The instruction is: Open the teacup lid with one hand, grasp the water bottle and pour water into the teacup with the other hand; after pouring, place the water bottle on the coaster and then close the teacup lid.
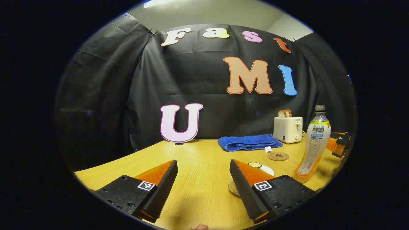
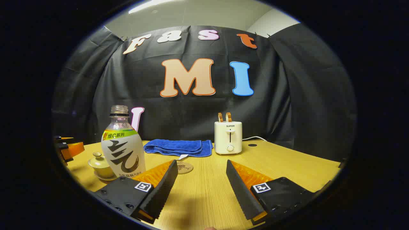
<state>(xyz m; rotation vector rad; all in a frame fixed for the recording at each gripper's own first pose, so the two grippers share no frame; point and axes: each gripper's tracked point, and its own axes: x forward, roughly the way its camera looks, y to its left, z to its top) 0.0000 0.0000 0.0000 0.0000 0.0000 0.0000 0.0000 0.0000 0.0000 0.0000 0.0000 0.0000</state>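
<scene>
Nothing of the task looks done yet: lid on, bottle standing, coaster bare.

Both claws are released and hold nothing: the left claw (image 1: 203, 182) hangs low over the surface (image 1: 198, 153) with its jaws spread wide, and the right claw (image 2: 202, 182) does the same. In the right gripper view the teacup (image 2: 101, 165) sits on its saucer with the lid (image 2: 97, 157) on, just left of the water bottle (image 2: 122, 145), which stands upright on the surface, cap off. In the left gripper view the teacup (image 1: 259, 169) lies partly behind the right finger, close to the bottle (image 1: 313, 145). The round coaster (image 1: 278, 156) lies empty, just in front of the blue towel (image 1: 249, 142). Left to do, as I judge: lift the lid, grasp and pour, set the bottle on the coaster, close the lid.
</scene>
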